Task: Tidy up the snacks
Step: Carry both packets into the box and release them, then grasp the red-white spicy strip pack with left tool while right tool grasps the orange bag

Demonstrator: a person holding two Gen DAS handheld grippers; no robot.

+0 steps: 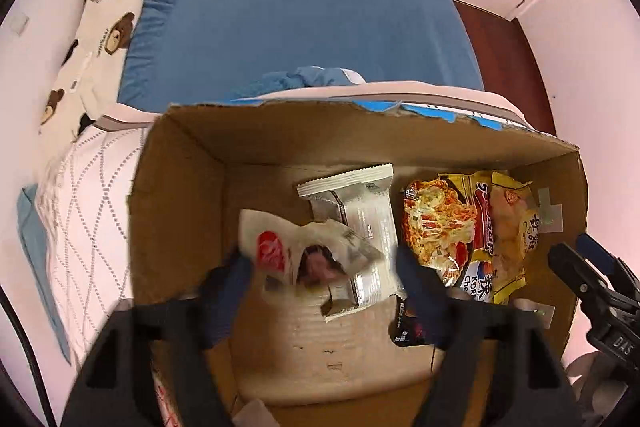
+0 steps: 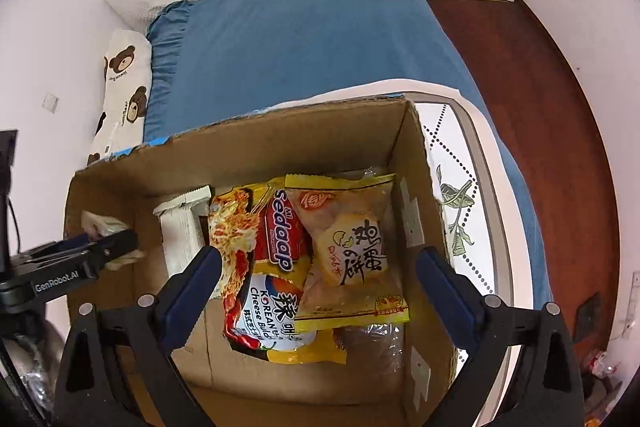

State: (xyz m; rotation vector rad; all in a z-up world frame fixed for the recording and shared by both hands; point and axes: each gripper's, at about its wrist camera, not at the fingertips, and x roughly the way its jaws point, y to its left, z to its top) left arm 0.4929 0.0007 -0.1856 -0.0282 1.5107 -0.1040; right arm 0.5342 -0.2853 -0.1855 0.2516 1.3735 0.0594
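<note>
An open cardboard box point(image 1: 180, 195) point(image 2: 280, 151) stands on the bed. Inside lie a silver-white packet point(image 1: 360, 223) point(image 2: 182, 223), a yellow Sedaap noodle pack point(image 1: 444, 227) point(image 2: 272, 267) and a yellow egg-cake packet point(image 1: 512, 227) point(image 2: 352, 247). My left gripper point(image 1: 324, 267) is wide open above the box, with a crumpled white and red packet point(image 1: 296, 251) point(image 2: 104, 227) between its fingers, blurred; I cannot tell whether it touches them. My right gripper point(image 2: 320, 267) is open and empty over the yellow packets; it also shows in the left wrist view point(image 1: 580, 267).
A blue sheet point(image 1: 300, 7) covers the bed behind the box, with a bear-print pillow point(image 1: 100, 27) at the left and a white patterned quilt point(image 2: 460, 211) beneath. Dark wooden floor point(image 2: 540, 107) lies to the right.
</note>
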